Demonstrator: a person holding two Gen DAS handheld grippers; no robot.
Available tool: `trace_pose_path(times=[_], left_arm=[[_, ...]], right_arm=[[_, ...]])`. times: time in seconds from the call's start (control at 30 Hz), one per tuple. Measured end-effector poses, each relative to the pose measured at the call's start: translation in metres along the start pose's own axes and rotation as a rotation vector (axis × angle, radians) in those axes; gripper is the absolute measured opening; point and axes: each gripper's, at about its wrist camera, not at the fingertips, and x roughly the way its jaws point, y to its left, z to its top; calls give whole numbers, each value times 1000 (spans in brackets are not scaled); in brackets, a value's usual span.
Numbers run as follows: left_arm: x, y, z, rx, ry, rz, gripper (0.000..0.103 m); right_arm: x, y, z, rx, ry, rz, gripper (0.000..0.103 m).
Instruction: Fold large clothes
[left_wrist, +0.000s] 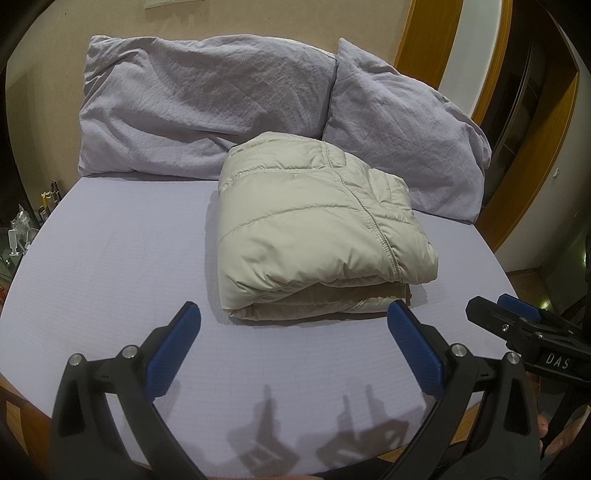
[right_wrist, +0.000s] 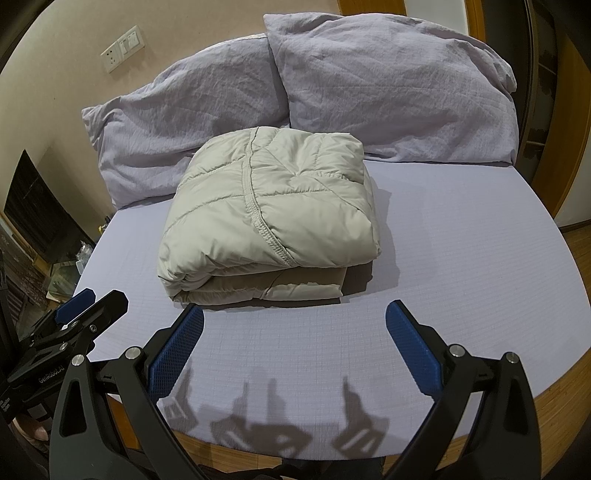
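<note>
Jacket (left_wrist: 314, 229): inner layers hidden under the top fold. Bedside clutter (left_wrist: 22, 232): too small to be identified. Doorway (left_wrist: 517, 122): interior dark, cut off at the edge.

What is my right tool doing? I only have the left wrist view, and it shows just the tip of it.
Observer: The right tool is open, its fingers spread wide and holding nothing. It sits just short of the folded puffer jacket.
Operator: And what is on the wall behind the pillows?
Observer: Two white plates sit side by side, a socket plate and a switch plate, above the left pillow.
</note>
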Motion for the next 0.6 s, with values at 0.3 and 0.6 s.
trace_pose_path(times=[0.3, 0.6], left_arm=[[1, 0, 0, -1, 0, 0, 101], [2, 0, 0, -3, 0, -3, 101]], right_arm=[[0, -1, 1, 0, -1, 1, 101], [0, -1, 1, 2, 0, 1, 101]])
